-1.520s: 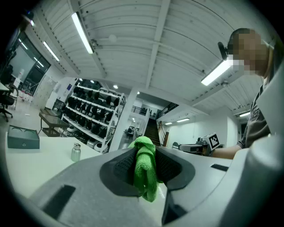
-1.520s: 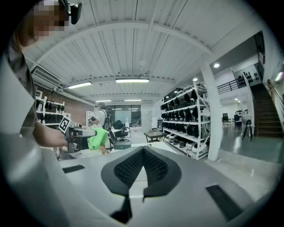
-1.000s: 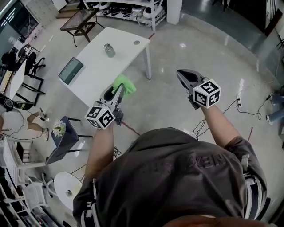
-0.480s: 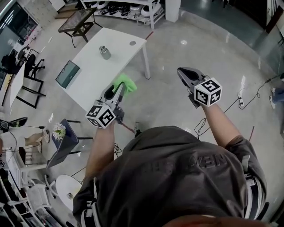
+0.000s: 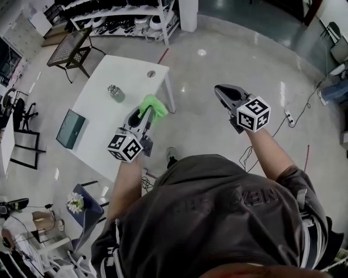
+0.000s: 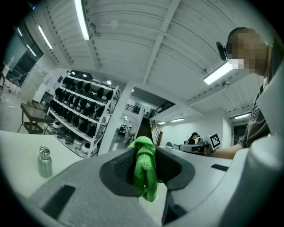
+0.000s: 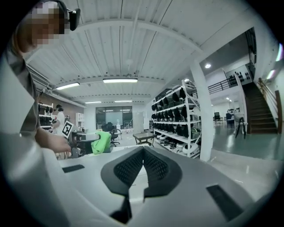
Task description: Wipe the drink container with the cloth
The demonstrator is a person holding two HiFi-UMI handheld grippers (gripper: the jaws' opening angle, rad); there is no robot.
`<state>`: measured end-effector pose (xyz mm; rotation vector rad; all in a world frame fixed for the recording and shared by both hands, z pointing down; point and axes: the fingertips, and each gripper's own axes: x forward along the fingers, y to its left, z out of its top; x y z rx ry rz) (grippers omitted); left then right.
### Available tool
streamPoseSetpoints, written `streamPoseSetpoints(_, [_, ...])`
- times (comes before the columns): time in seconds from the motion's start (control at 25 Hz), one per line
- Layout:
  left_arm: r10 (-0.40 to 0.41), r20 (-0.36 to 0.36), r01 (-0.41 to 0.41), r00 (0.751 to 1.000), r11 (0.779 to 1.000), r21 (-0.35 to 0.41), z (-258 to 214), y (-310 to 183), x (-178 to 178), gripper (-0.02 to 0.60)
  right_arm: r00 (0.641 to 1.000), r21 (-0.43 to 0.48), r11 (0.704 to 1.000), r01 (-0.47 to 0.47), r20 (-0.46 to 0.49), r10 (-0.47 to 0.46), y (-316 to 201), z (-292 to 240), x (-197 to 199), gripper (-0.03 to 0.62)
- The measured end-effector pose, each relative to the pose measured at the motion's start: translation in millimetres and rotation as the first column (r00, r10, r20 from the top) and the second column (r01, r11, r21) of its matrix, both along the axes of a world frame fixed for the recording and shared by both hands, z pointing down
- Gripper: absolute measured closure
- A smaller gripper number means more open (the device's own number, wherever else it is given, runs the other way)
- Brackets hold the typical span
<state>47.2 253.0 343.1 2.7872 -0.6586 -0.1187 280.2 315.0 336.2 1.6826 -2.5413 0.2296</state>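
Observation:
A small metal drink bottle (image 5: 114,91) stands upright on the white table (image 5: 100,122), far from both grippers; in the left gripper view the bottle (image 6: 44,162) shows at the left. My left gripper (image 5: 145,112) hovers over the table's near right edge, shut on a bright green cloth (image 5: 153,106). Folded, the cloth (image 6: 144,174) sticks out above and below the pads of the left gripper (image 6: 145,153). My right gripper (image 5: 222,92) hangs over the floor right of the table. Seen in its own view, the right gripper (image 7: 143,151) is shut with nothing in it.
A dark green flat case (image 5: 70,129) lies on the table's left part. A dark mesh table (image 5: 68,50) and shelving racks (image 5: 125,16) stand beyond. A power strip with cables (image 5: 288,115) lies on the floor at right. A potted plant (image 5: 75,202) sits at lower left.
The person has walked toward the table, so table and bottle sit nearer and lower in the head view. Both grippers came along; the left one now reaches over the table edge, cloth still held.

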Motion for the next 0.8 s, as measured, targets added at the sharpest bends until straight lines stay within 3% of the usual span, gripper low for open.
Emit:
streamPoseSetpoints(0.36, [0.185, 0.039, -0.186, 0.982, 0.983, 0.004, -6.0, -169.9, 23.4, 0.483, 0.994, 0.019, 0.995, -0.103, 0.041, 0.102, -159.9, -22.0, -5.2, 0.6])
streamPoseSetpoints(0.8, [0.217, 0.043, -0.215, 0.975, 0.975, -0.051, 14.5, -267.4, 38.2, 0.483, 0.993, -0.034, 0.994, -0.102, 0.057, 0.104, -266.2, -3.1, 6.7, 0.566])
